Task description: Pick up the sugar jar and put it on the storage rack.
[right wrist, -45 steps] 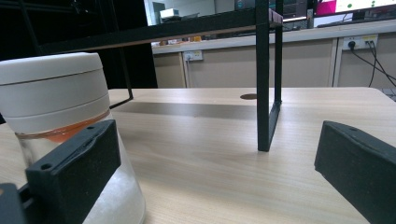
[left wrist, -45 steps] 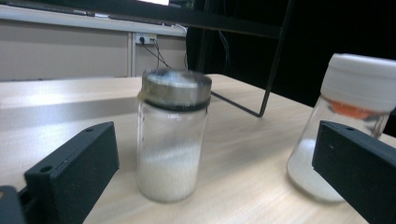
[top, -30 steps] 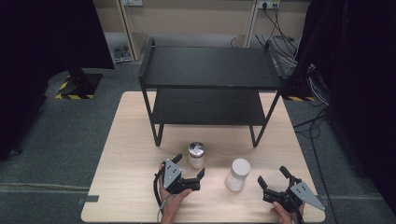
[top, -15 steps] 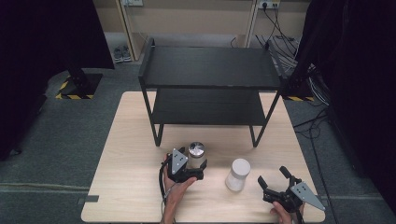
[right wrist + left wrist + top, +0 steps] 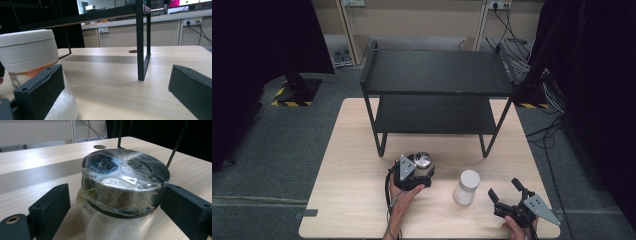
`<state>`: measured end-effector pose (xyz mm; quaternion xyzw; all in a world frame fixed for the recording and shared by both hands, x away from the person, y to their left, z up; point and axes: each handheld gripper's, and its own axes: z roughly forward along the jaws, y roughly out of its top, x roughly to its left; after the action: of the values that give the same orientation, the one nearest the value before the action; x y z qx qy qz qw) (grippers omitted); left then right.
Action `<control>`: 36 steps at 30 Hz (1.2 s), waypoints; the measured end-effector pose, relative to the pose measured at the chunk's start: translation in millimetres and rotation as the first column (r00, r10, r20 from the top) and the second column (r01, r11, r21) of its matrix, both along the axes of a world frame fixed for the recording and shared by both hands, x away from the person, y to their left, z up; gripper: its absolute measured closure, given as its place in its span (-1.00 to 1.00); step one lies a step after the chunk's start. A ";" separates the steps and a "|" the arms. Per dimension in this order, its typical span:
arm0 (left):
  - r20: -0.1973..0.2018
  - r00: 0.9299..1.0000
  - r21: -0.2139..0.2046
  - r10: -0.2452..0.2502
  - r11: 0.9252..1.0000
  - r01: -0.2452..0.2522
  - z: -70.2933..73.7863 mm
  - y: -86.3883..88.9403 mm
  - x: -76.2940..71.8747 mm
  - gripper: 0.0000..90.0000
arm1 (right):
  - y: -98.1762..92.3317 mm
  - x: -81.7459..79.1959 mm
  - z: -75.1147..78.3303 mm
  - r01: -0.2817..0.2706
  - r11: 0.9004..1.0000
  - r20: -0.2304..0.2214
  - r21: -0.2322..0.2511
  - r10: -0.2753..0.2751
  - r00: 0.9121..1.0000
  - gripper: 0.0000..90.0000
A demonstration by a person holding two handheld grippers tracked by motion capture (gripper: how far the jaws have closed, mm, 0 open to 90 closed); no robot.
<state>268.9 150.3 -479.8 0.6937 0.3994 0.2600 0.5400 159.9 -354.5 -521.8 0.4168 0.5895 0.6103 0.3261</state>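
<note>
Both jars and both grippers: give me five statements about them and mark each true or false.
1. The silver-lidded jar stands between the left gripper's open jaws. True; a gap shows beside the jar on the one side at least.
2. The white-lidded jar sits on the rack's lower shelf. False; it stands on the wooden table in front of the black shelf rack.
3. The right gripper is shut on the white-lidded jar. False; its jaws are open, and the jar stands off to one side.
4. Both shelves of the rack are bare. True.
5. The silver-lidded jar lies on its side. False; it stands upright.
</note>
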 end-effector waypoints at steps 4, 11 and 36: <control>-0.010 1.000 0.008 -0.001 1.000 0.001 0.2 -0.6 3.3 -0.73 | -0.1 0.0 0.1 0.000 1.000 -0.001 0.001 0.000 1.000 -0.99; -0.023 1.000 0.018 -0.015 1.000 0.016 0.6 0.7 9.6 -0.54 | 0.0 -0.1 0.1 0.000 1.000 -0.001 0.001 0.000 1.000 -0.99; 0.042 0.997 -0.029 -0.059 0.998 0.061 3.3 10.2 -3.8 -0.31 | -0.3 0.2 0.4 -0.001 1.000 -0.003 0.002 0.001 1.000 -0.99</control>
<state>265.1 160.5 -476.5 0.6917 0.3709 0.2520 0.5661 160.1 -354.8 -521.5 0.4176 0.5898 0.6104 0.3244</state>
